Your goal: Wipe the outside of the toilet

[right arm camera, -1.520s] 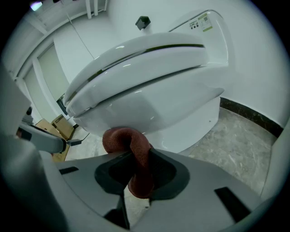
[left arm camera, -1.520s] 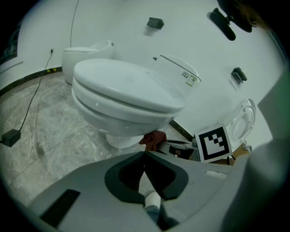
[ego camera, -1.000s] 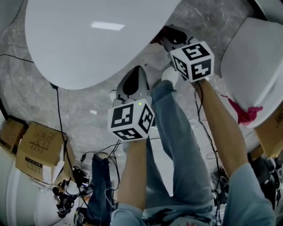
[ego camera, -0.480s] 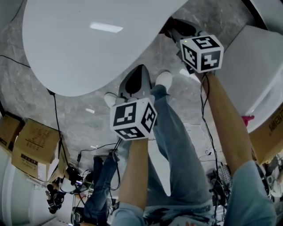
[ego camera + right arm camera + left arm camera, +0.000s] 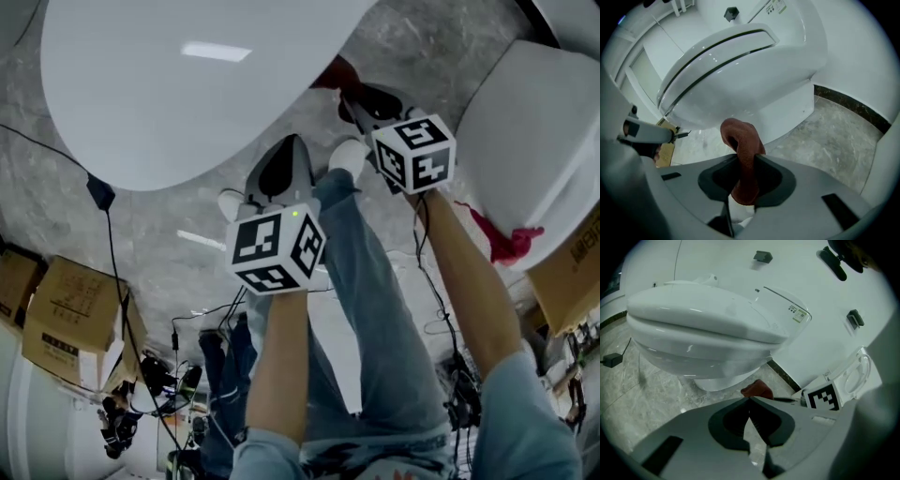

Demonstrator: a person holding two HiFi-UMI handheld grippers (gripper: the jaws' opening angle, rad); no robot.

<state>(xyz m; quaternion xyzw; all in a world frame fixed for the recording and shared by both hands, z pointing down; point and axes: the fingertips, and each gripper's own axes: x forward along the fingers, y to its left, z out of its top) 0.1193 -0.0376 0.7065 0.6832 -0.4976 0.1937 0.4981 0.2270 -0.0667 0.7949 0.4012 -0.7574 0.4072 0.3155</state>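
Grippers: I count two, one in each hand.
Left gripper (image 5: 750, 401): its jaws are drawn together, the tips meet and nothing sits between them. I hold it low in front of the bowl, apart from the porcelain.
Right gripper (image 5: 745, 158): the jaws are clamped on the red cloth (image 5: 740, 135), which stands up out of them in a folded hump.
Toilets: two. The toilet (image 5: 187, 84) I am working on fills the upper left of the head view. A second toilet (image 5: 534, 141) stands at the right edge.
Where the cloth is: up against the underside of the first toilet's bowl, on the side toward the second one. I cannot tell whether it touches.
Cloths: two. One is in my right gripper. A second cloth (image 5: 508, 244), reddish, hangs off the rim of the second toilet.
Lid (image 5: 717, 51): down on the seat, so the bowl's inside is hidden from me.
Cardboard boxes (image 5: 80, 319): I count three, two at lower left and one at the right edge. I cannot see what is in them.
Floor (image 5: 178, 244): grey mottled stone, with cables (image 5: 117, 272) trailing across it.
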